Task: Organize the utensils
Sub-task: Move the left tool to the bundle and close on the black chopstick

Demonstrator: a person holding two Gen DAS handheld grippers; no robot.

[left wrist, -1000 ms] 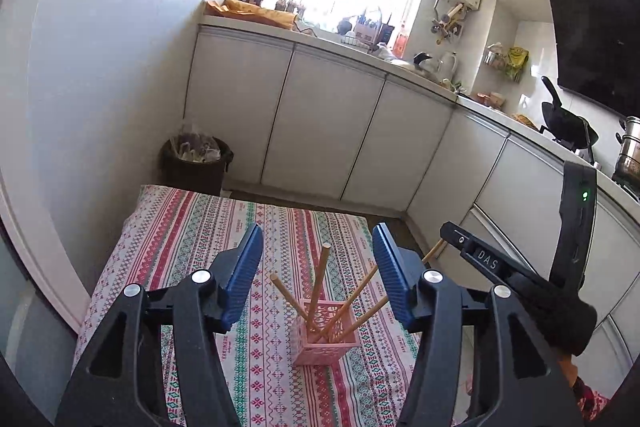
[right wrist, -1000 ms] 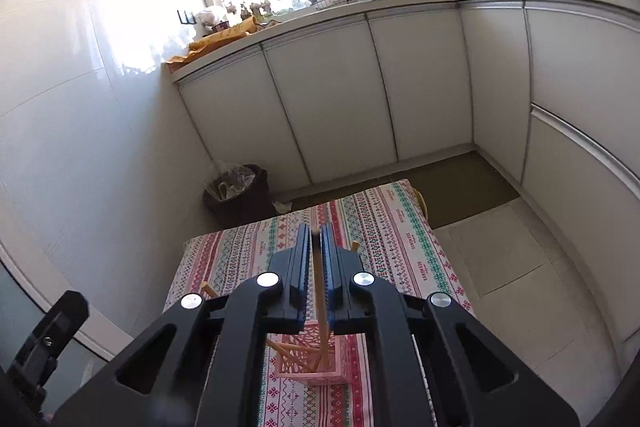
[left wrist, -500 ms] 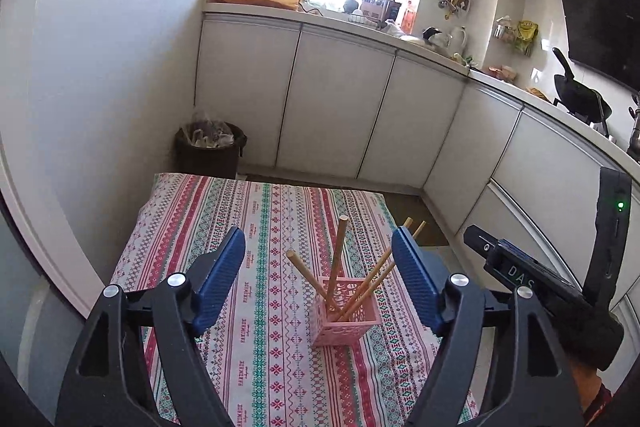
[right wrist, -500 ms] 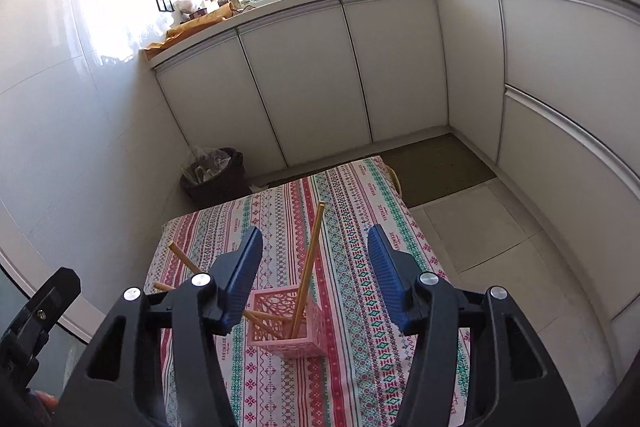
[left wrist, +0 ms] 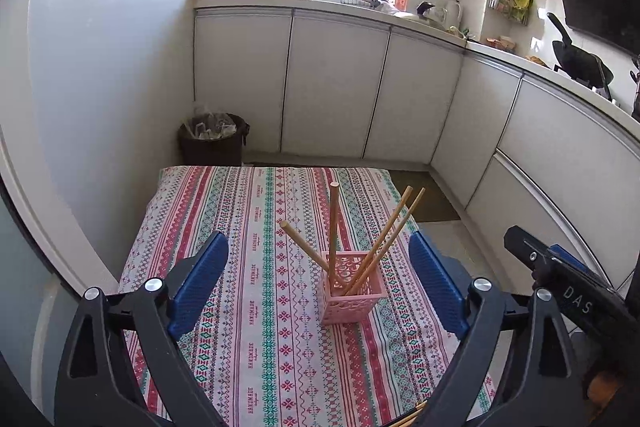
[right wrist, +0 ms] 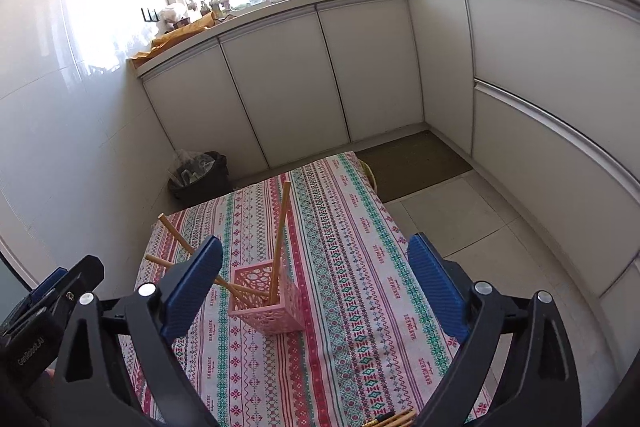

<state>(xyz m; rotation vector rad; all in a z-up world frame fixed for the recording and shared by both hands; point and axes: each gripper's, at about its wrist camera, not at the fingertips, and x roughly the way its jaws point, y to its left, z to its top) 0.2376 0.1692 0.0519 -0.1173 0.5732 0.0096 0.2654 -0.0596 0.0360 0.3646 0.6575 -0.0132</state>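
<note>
A pink basket (left wrist: 352,291) stands upright on the worktop (left wrist: 248,307), which is covered by a striped patterned cloth. It sits around the middle of the cloth, somewhat toward the right edge and well short of the far edge. Four chopsticks (left wrist: 333,227) stand in it with their lower ends inside: one is nearly upright, one leans toward the left edge, and two lean together toward the right edge. In the right wrist view the basket (right wrist: 268,303) shows only three sticks clearly, one tall and near upright (right wrist: 280,243) and two slanting left behind the left finger.

The left gripper (left wrist: 318,287) hangs above the near part of the worktop with its jaws spreading wide; the basket shows between the blue pads (left wrist: 198,283) but neither pad touches it or the sticks. The right gripper (right wrist: 314,287) is also opening wide, its pads clear of everything, with the basket seen just inside its left pad. Nothing is pinched by either.

At the near edge of the worktop, more chopstick ends (right wrist: 394,418) lie flat on the cloth, also glimpsed in the left wrist view (left wrist: 412,415).

A dark bin (left wrist: 212,139) stands on the floor beyond the far left corner, against white cabinets (left wrist: 332,83).
</note>
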